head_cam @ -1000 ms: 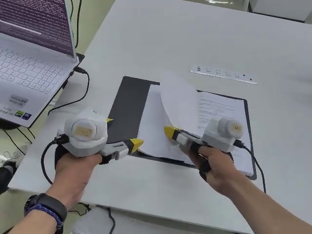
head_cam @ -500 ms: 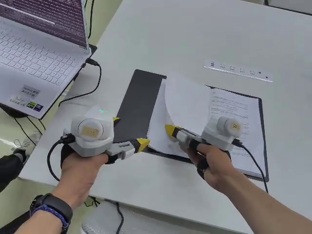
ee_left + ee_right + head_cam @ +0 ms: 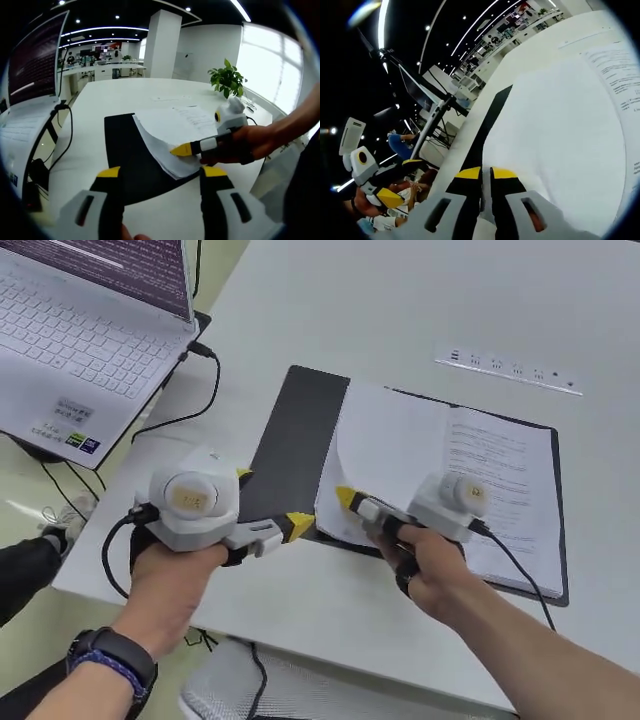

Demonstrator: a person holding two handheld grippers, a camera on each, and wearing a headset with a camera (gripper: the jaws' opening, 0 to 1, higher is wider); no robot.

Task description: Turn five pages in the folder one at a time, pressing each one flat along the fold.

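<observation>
Right gripper (image 3: pixel 348 500) is clenched on the near edge of a blank page (image 3: pixel 385 445). In my right gripper view the yellow tips sit almost together with the sheet between them. That page bows upward over the left-hand papers of the folder (image 3: pixel 290 440). The folder lies open on the white table (image 3: pixel 330 300), dark left half bare, with a printed sheet (image 3: pixel 505 480) on top of the right stack. Left gripper (image 3: pixel 297 525) is released, jaws wide apart, hovering at the near edge of the folder's dark half, tips pointed toward the right gripper. Laptop (image 3: pixel 80 350) sits at far left. I see a power strip (image 3: pixel 510 370) beyond the folder.
</observation>
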